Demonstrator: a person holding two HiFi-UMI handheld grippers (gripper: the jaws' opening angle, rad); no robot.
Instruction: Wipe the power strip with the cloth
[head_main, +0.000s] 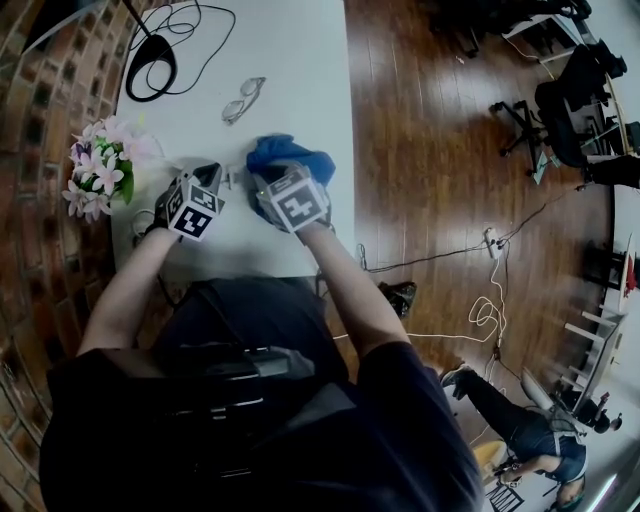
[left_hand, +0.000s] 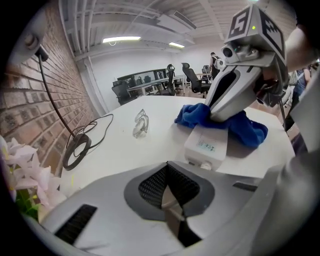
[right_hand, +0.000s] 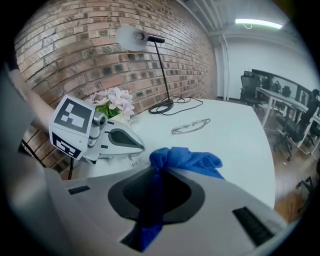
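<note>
The white power strip (left_hand: 206, 146) lies on the tabletop (left_hand: 125, 155) just ahead of your left tongs (left_hand: 169, 192), which are pinched together. Your right tongs (right_hand: 152, 175) clamp the blue cloth (right_hand: 186, 160), bunched against the strip's far end. Glasses (left_hand: 140, 123) lie beyond.

Soft blue cloth (right_hand: 187, 160), smooth plastic power strip (left_hand: 206, 146), matt table (head_main: 290, 90), glossy wood floor (head_main: 430, 150)

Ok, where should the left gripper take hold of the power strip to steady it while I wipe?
Probably its bare near end, jaws across the two long sides, coming in low from where the left gripper is. The power strip lies flat on the table, a narrow block; its far end sits under the cloth that the right gripper holds.
</note>
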